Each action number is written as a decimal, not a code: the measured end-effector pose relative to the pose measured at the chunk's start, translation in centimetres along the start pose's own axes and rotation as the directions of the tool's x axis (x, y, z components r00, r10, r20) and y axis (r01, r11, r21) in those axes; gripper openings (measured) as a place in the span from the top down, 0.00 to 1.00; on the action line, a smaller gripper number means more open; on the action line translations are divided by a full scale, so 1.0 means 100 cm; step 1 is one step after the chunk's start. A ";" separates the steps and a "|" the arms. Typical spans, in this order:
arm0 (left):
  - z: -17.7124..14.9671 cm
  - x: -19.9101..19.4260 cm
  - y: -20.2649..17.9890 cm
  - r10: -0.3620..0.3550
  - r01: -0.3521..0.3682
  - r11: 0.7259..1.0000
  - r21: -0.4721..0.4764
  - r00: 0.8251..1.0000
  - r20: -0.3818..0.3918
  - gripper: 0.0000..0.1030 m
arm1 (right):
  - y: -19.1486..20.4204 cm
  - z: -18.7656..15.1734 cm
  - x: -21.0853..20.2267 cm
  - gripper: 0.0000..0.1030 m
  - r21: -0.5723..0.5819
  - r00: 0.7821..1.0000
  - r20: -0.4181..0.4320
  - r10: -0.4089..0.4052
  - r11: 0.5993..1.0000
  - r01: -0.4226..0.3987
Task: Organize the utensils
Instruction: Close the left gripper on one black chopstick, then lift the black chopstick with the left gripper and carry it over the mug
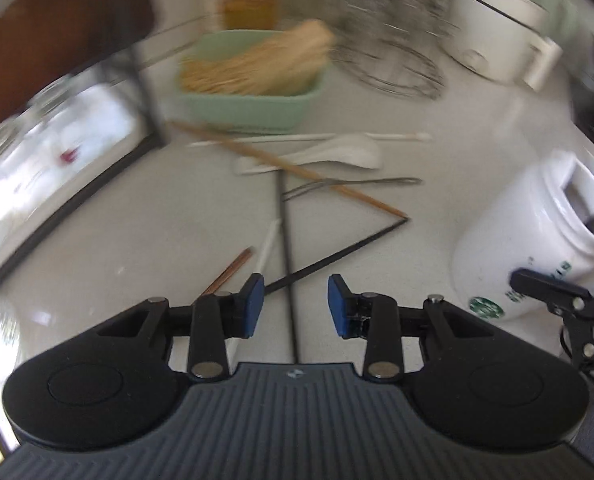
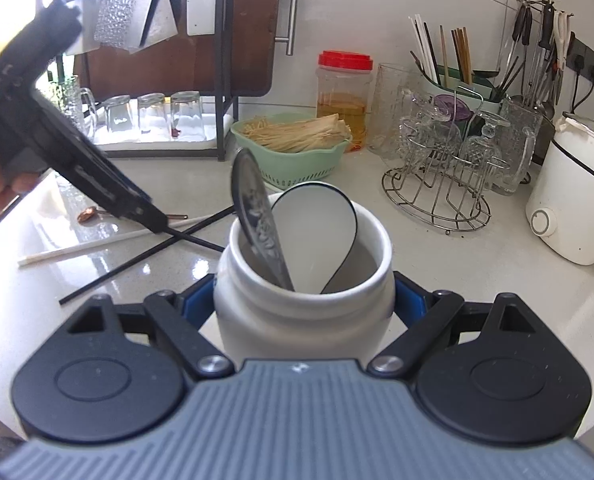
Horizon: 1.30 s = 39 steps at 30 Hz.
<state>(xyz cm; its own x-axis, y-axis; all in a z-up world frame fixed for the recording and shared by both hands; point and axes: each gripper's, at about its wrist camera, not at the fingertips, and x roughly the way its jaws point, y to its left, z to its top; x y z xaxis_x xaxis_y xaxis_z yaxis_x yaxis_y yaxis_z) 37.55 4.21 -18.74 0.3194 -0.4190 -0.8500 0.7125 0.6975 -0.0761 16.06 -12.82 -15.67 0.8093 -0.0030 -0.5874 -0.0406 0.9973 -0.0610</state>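
Observation:
My right gripper is shut on a white mug standing on the counter; the mug also shows in the left wrist view. It holds a metal spoon and a white black-rimmed spoon. My left gripper is open and empty, low over two crossed black chopsticks. Beyond lie a white chopstick, a brown chopstick, a white ceramic spoon, a metal-handled utensil and a copper-coloured spoon. The left gripper shows in the right view, touching the black chopsticks.
A green basket of straw-coloured sticks stands behind the loose utensils. A glass rack is at the back left, a wire stand with glassware and a white cooker to the right. A chopstick holder stands at the back.

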 end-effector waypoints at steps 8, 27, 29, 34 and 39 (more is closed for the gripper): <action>0.027 0.039 -0.017 -0.089 0.102 0.972 0.211 0.994 -0.071 0.61 | 0.003 -0.001 0.000 0.11 0.011 1.000 0.005 -0.016 1.000 0.016; 0.036 0.060 -0.039 -0.099 0.164 0.908 0.387 0.978 -0.182 0.91 | 0.006 0.001 0.002 0.12 0.038 0.999 -0.001 -0.039 0.998 0.039; 0.035 0.059 -0.038 -0.082 0.146 0.916 0.374 0.980 -0.181 0.95 | 0.004 0.001 0.003 0.12 0.054 1.000 -0.006 -0.031 0.998 0.031; 0.034 0.049 -0.032 -0.060 0.103 0.952 0.287 0.986 -0.153 0.95 | -0.001 0.001 0.006 0.12 0.077 1.000 -0.012 -0.004 0.997 0.005; 0.036 0.036 -0.031 -0.039 0.062 0.976 0.209 0.993 -0.112 0.95 | -0.002 0.006 0.010 0.12 0.065 1.000 -0.029 0.009 0.998 -0.007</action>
<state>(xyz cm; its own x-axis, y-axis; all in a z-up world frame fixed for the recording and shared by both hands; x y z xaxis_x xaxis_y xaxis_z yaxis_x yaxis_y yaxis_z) 38.72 -1.58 -19.67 0.2195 -0.3784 -0.8992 0.8457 0.5333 -0.0180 17.25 -13.00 -15.77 0.7914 0.0039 -0.6112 -0.0080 1.0000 -0.0040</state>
